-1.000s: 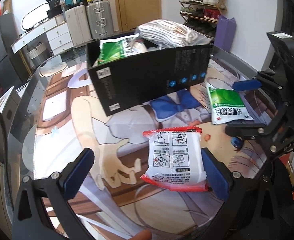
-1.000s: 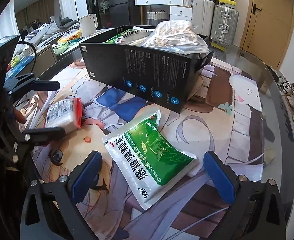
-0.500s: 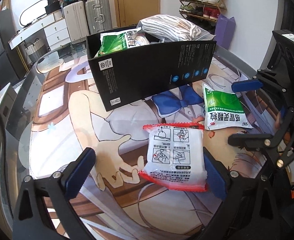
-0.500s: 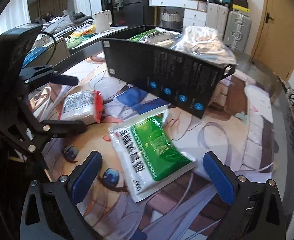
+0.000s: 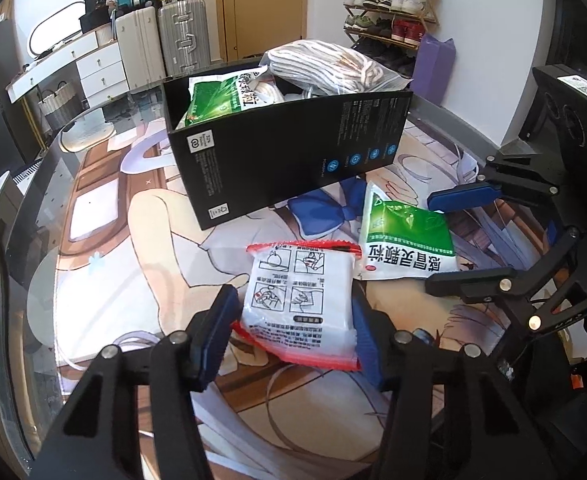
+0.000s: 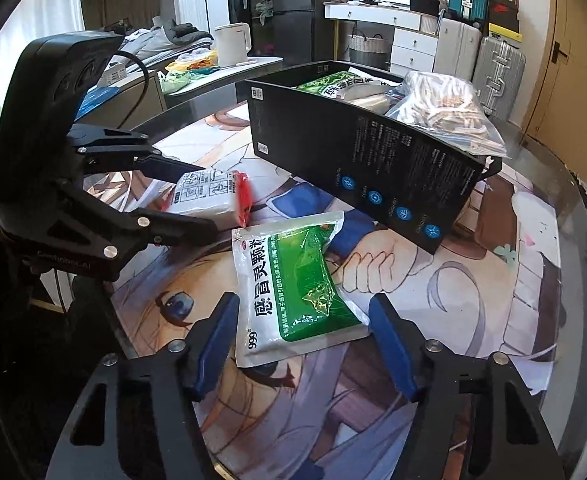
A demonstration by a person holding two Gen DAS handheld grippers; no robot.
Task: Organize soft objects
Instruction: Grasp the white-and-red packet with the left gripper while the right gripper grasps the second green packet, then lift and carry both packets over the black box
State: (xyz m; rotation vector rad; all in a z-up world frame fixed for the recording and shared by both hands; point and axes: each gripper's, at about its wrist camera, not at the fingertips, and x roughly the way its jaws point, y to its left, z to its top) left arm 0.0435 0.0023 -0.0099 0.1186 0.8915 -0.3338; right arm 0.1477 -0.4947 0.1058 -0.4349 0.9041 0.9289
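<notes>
A white pack with red edges [image 5: 299, 300] lies on the printed mat, and my left gripper [image 5: 293, 330] is shut on it, one blue pad on each side. It also shows in the right wrist view [image 6: 207, 196]. A green and white pouch [image 6: 297, 280] lies between the pads of my right gripper [image 6: 303, 340], which has closed in around it; the pads look close to its edges and touching is unclear. The pouch also shows in the left wrist view [image 5: 407, 240]. A black box [image 5: 293, 160] behind holds another green pouch [image 5: 217, 100] and a bagged striped cloth [image 5: 329, 66].
The round glass table [image 6: 573, 200] carries a printed anime mat [image 5: 133, 260]. Behind it stand suitcases [image 5: 161, 40], a white dresser [image 5: 85, 68], a shoe rack [image 5: 389, 12] and a purple bag [image 5: 435, 64]. A side counter with a white kettle [image 6: 233, 44] lies beyond the box.
Both grippers moved forward and closed from wide open. The left pads now squeeze the white pack. The right pads now bracket the green pouch.
</notes>
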